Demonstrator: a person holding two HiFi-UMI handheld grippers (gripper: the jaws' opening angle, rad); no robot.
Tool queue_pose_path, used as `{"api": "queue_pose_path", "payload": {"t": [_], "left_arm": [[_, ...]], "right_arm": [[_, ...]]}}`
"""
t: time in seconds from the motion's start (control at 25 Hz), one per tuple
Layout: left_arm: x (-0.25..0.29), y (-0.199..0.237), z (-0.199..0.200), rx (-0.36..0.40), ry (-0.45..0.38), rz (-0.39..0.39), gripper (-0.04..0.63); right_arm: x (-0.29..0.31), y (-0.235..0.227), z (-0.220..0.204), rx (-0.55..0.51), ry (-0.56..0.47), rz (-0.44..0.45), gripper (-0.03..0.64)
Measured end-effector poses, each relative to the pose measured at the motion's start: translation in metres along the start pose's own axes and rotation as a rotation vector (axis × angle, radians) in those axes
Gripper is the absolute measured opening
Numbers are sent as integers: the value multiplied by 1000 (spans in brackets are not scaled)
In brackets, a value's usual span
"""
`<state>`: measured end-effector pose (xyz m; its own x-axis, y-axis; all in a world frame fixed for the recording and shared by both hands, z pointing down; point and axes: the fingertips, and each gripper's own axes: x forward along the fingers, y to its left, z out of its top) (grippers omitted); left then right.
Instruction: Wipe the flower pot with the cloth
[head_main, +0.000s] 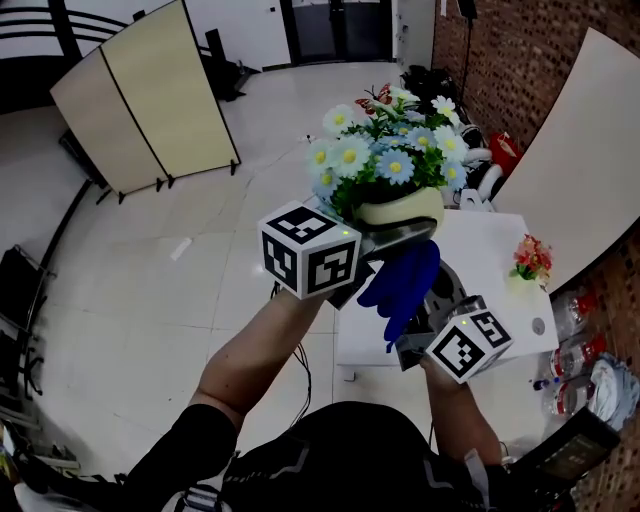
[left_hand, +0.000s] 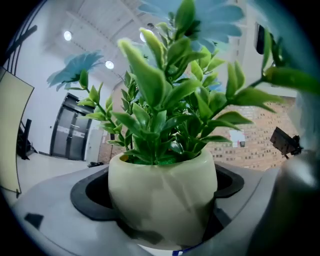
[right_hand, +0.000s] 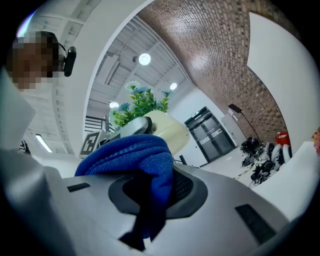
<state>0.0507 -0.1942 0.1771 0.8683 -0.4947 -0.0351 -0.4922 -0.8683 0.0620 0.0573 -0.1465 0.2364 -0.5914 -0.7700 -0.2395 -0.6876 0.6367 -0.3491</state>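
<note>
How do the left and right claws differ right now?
The left claw grips the rigid cream flower pot by its sides; the right claw pinches the soft, bunched blue cloth. In the head view the left claw sits higher; the right claw is below it, with the cloth pointing up toward the pot. Both are shut and held above the white table.

Smooth cream flower pot (left_hand: 162, 200) with soft gloss, cloth (right_hand: 135, 160) of nubby matt blue terry, left claw (left_hand: 162, 222) and right claw (right_hand: 150, 195) matt grey plastic, floor (head_main: 150, 290) glossy tile, wall (head_main: 520, 60) rough brick.
</note>
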Motion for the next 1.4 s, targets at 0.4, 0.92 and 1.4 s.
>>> {"api": "queue_pose_path", "payload": {"t": [0.4,0.92,1.4], "left_arm": [[-8,-25,13,-18,-32,-126,566],[3,-5,3,2,-23,-16,566],[0,-12,2,-34,-28,-55,566]], "right_arm": [[52,-4,-8,40,32,-24,49],[7,-19,-7,130,-41,-19,49],[36,-1,-14,113,18,8,49]]}}
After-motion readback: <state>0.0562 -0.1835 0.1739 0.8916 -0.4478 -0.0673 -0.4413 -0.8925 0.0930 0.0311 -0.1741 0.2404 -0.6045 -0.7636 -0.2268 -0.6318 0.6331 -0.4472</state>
